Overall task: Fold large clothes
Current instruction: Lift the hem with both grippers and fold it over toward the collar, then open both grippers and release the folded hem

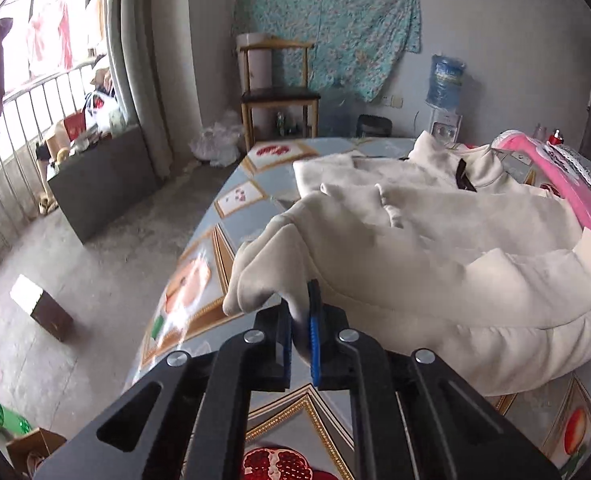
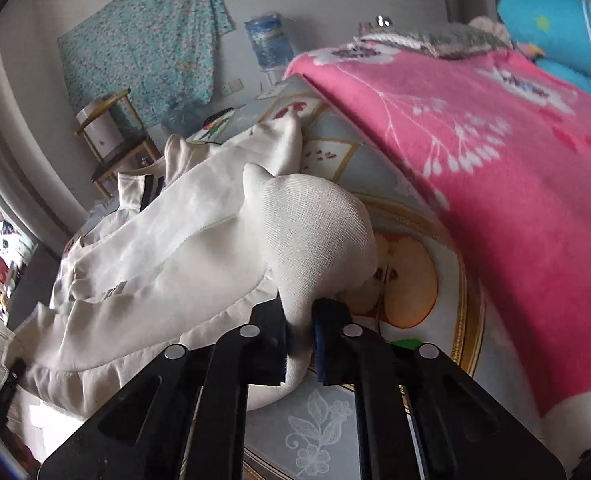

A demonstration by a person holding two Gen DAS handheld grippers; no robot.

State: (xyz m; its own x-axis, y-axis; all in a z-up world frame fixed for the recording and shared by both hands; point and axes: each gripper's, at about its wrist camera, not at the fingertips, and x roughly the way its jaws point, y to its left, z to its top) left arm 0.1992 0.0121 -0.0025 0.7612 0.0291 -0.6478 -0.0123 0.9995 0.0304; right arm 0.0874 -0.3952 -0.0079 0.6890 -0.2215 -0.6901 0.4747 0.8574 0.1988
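Left wrist view: left gripper (image 1: 301, 320) pinching bunched edge of cream sweatshirt (image 1: 435, 240), jaws pressed together on cloth. Right wrist view: right gripper (image 2: 300, 328) likewise clamped on another bunch of same garment. Sweatshirt lies crumpled on fruit-print bed sheet (image 2: 411, 256), beside pink blanket (image 2: 495, 168).

Step, as judged: both edges gripped, lift-and-carry of first fold. Next move calls for both hands moving together, cloth kept taut, edge laid over evenly.

Count: one sweatshirt, two grippers, one blanket.

Right gripper (image 2: 300, 336) clamped on cream garment (image 2: 199, 240), lower centre.
Pink floral blanket (image 2: 495, 168) fills right of frame.
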